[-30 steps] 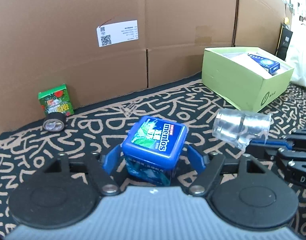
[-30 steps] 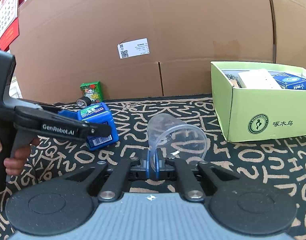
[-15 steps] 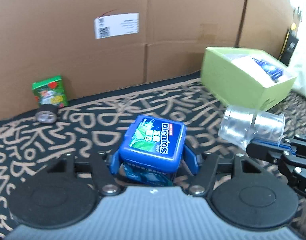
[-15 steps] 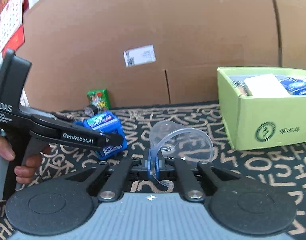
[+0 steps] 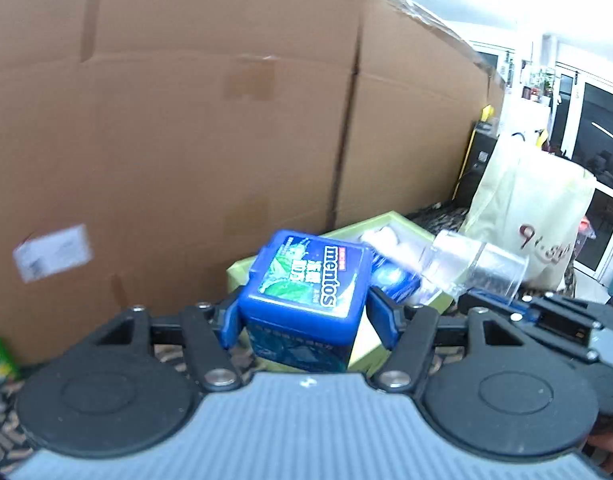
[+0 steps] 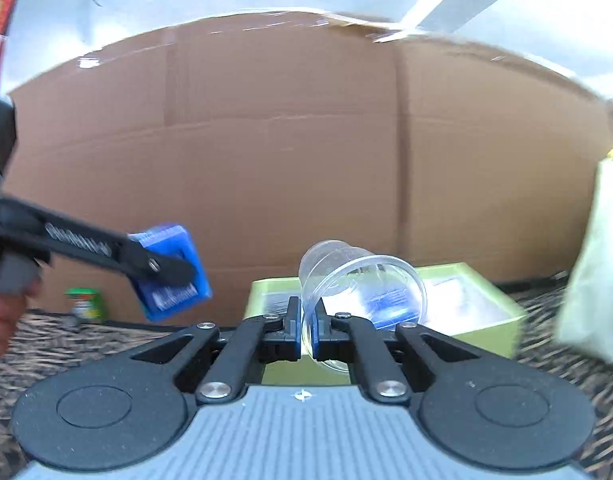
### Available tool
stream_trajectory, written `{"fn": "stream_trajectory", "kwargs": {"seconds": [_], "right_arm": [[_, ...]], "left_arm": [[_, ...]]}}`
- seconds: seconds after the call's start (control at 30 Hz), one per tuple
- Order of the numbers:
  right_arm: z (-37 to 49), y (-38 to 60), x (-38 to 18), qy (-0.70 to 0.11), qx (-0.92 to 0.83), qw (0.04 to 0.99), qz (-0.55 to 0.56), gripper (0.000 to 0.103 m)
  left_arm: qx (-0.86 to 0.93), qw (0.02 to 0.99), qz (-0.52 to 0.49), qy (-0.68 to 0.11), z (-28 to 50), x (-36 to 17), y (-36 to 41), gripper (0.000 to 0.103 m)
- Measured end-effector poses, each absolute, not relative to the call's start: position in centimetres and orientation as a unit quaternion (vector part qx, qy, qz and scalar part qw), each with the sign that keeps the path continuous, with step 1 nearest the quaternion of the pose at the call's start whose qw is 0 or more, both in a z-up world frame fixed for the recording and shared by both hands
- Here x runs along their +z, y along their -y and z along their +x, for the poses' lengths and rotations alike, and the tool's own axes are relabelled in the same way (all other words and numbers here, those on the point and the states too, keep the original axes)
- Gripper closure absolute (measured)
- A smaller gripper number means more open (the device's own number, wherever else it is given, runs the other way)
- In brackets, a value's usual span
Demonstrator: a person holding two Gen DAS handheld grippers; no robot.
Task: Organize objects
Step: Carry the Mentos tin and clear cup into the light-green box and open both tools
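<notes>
While left gripper (image 5: 304,316) clamps mentos box (image 5: 306,292) above green box (image 6: 458,312), we see only in right view right gripper (image 6: 304,330) pinching clear cup (image 6: 358,296) rim; box contents blurred.

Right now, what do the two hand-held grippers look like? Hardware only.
Both match: grey ribbed housing, two black round discs, black scissor linkages with silver pivot pins, blue finger pads. Left hand-held gripper; right hand-held gripper. From the right wrist view, the left unit shows a long black arm with blurred white lettering and a pistol-style handle in a bare hand. No cables visible.
</notes>
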State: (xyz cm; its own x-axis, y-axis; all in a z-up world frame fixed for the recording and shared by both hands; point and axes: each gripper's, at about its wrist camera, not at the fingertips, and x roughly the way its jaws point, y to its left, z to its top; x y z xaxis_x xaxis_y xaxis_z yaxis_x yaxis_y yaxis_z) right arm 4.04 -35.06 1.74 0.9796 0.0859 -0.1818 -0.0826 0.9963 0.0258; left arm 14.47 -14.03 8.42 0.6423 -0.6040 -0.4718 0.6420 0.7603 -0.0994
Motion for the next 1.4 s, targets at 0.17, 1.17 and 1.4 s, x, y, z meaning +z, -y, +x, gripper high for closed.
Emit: {"fn": "stream_trajectory", "kwargs": {"seconds": [0.17, 1.17, 1.4], "right_arm": [[6.9, 38.9, 1.9, -0.089, -0.017, 0.996, -0.017, 0.096], [14.6, 44.1, -2.4, -0.148, -0.063, 0.987, 0.015, 0.063], [8.8, 42.6, -1.9, -0.090, -0.049, 0.993, 0.053, 0.035]], "left_arm": [[-0.357, 0.898, 0.039, -0.254, 17.3, 9.5, 20.5, 0.040], [-0.287, 0.919, 0.009, -0.270, 23.0, 4.5, 27.2, 0.000], [-0.312, 0.914, -0.033, -0.257, 18.3, 4.7, 21.3, 0.000]]}}
